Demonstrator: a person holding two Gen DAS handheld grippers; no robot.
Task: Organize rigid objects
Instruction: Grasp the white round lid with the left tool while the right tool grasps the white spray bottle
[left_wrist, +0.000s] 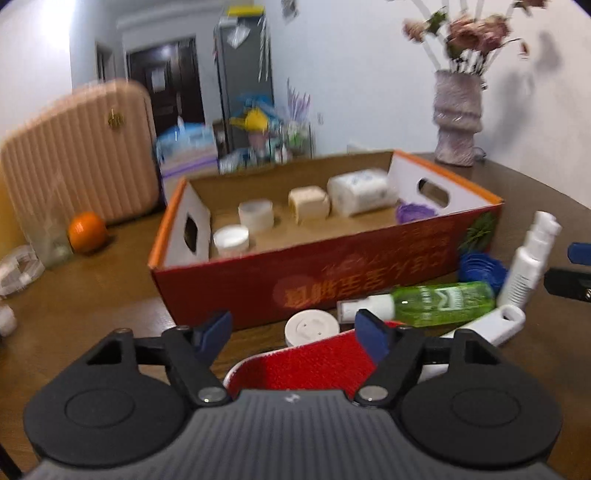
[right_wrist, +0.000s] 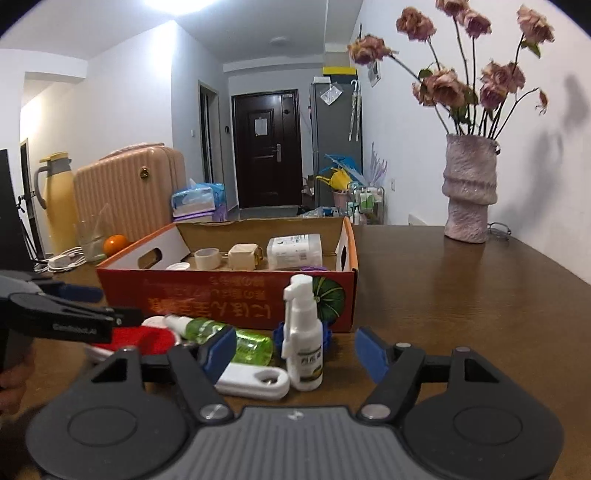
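Both grippers empty, items still waiting outside the box.

Left gripper (left_wrist: 293, 334) jaws apart over red-topped brush (left_wrist: 314, 365), likely lining up a grab; right gripper (right_wrist: 295, 352) jaws apart, white spray bottle (right_wrist: 303, 343) upright between them, untouched. Green bottle (left_wrist: 439, 302), white clip (right_wrist: 255, 380) lie on table (right_wrist: 461, 295) against cardboard box (left_wrist: 332, 273) near wall, staged for loading.

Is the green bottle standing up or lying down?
Lying down. The green bottle rests on its side on the table, white cap pointing sideways, in front of the red box.
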